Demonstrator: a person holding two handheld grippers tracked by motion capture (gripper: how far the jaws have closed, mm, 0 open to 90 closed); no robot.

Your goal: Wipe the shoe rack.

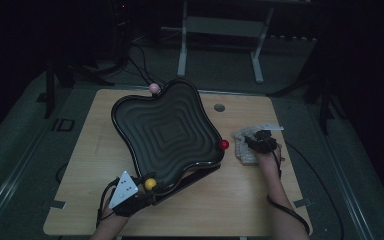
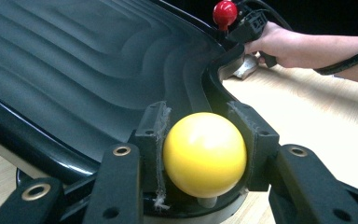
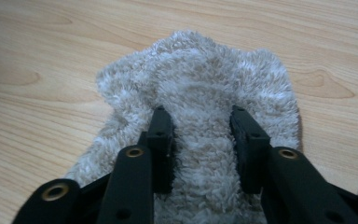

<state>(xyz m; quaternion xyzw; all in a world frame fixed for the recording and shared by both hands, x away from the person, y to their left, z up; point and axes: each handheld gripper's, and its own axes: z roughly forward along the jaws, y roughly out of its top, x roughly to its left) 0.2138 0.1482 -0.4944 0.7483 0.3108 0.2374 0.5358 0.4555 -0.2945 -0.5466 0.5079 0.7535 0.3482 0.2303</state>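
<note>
We observed a wooden table (image 1: pixel 240 200) carrying a large black tray (image 1: pixel 165 130) with a wavy outline and stepped ridges inside. The tray occupied the table's middle and left, one corner reaching the far edge, and it sat tilted, its near side raised off the surface. Round knobs stood at its corners: a pink knob (image 1: pixel 154 88) at the far edge, a red knob (image 1: pixel 223 144) toward the right, and a yellow knob (image 2: pixel 204 154) near the front-left corner.

A pale fluffy cloth (image 3: pixel 200 98) lay bunched on the surface near the right edge, just beside the red knob.

The left gripper (image 2: pixel 204 156) was closed on the yellow knob, with a pad pressed against each side of the ball.

The right gripper (image 3: pixel 204 149) pointed down onto the cloth. Its jaws stood partly closed and sunk into the pile, with a ridge of cloth pinched between the pads.
</note>
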